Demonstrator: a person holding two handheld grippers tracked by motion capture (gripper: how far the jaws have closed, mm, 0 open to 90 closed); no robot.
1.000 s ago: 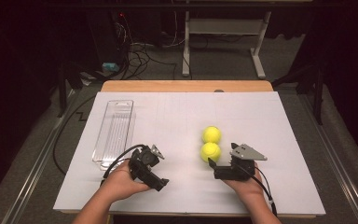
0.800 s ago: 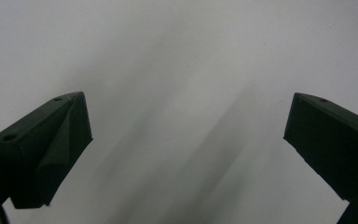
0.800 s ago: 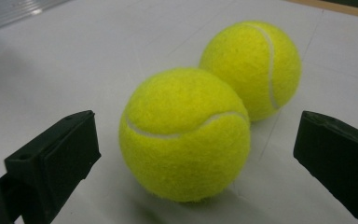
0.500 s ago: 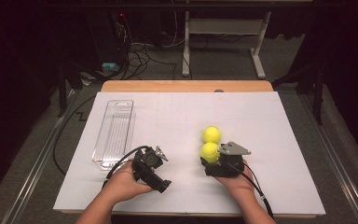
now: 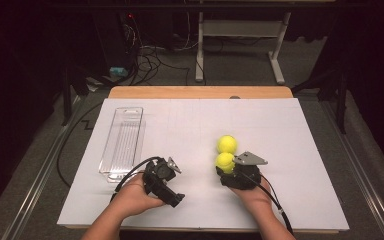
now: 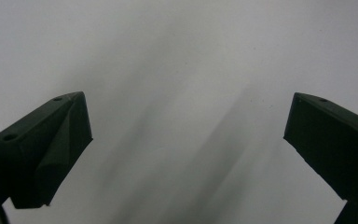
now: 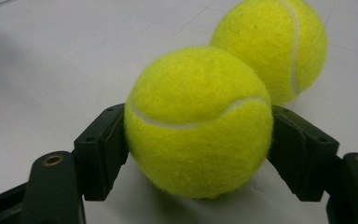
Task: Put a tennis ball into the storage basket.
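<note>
Right gripper point(image 7: 198, 135) jaws just closed, pinching near tennis ball point(image 7: 198, 121), second tennis ball point(image 7: 272, 44) just behind, left gripper point(image 6: 186, 140) spread over white table point(image 5: 180, 125)

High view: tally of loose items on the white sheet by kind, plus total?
Tennis balls: 2, the near ball clamped in the right gripper, the far ball behind it.
Clear plastic tray: 1, at the sheet's left edge.
Total: 3

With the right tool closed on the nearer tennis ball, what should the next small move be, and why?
Probably a short straight lift. The right tool has just closed, pads pressing both sides of the near tennis ball, which sits on the white table close against the far tennis ball. Rising first should avoid nudging it; the clear tray lies off left.
</note>
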